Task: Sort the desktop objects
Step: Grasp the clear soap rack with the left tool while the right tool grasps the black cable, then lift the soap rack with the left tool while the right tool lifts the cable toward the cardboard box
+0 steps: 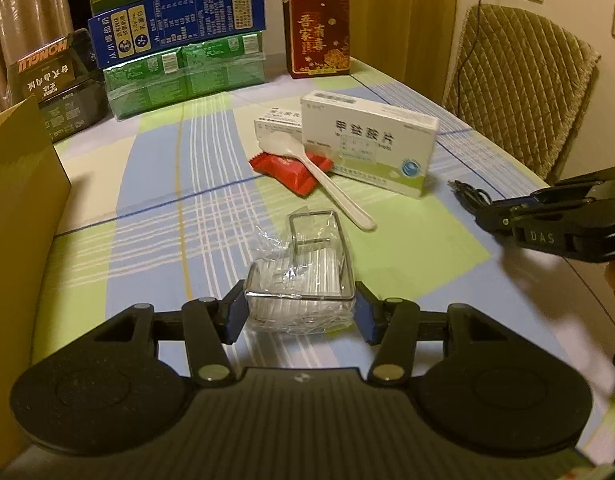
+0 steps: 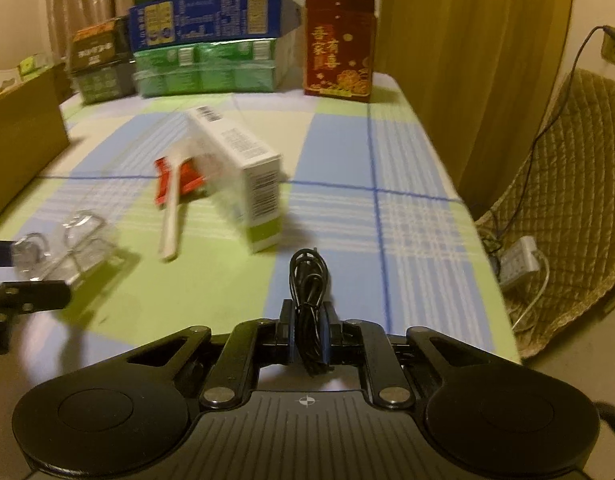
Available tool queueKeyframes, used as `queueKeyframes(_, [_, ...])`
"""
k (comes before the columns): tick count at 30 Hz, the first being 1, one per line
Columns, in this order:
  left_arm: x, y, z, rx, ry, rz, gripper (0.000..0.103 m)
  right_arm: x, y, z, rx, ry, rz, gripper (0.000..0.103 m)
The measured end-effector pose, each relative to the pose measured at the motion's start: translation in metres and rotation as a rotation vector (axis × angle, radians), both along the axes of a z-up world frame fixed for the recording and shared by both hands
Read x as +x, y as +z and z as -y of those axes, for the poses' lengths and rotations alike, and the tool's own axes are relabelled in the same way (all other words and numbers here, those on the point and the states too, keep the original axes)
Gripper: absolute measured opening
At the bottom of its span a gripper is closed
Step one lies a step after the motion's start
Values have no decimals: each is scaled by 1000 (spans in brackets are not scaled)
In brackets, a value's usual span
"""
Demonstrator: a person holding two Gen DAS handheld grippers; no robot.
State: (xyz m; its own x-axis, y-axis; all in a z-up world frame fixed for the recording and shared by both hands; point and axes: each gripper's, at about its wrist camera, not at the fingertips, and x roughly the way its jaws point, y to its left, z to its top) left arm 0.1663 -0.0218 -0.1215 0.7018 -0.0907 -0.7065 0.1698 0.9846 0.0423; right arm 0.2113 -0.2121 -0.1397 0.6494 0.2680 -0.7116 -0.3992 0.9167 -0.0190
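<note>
Left view: left gripper (image 1: 300, 309) clamps one clear clip pack (image 1: 300, 280) low over the table (image 1: 155, 216); beyond lie two white boxes (image 1: 371, 142), one spoon (image 1: 327, 178), one red packet (image 1: 291, 168). Right view: right gripper (image 2: 310, 330) pinches one black cable (image 2: 310, 292) above the table's near edge.

A table (image 1: 155, 184) under a checked cloth of blue, green and cream carries a white medicine box (image 1: 367, 140), a red sachet (image 1: 291, 168) with a white plastic spoon (image 1: 327, 184) laid across it, stacked cartons (image 1: 179, 48) at the far edge (green beneath blue), a red gift box (image 1: 319, 32) and a brown cardboard box (image 1: 19, 208).
</note>
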Motion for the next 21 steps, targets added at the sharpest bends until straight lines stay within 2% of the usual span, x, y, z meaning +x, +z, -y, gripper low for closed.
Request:
queueKeyframes(13, [-64, 0, 15, 16, -21, 3, 48, -89, 13, -5, 90, 43, -57, 9])
queueKeyframes(17, [-67, -3, 20, 42, -29, 8, 49, -99, 12, -7, 84, 48, -62, 9])
queueKeyframes(21, [-66, -7, 20, 37, -30, 0, 50, -99, 11, -7, 70, 50, -53, 9])
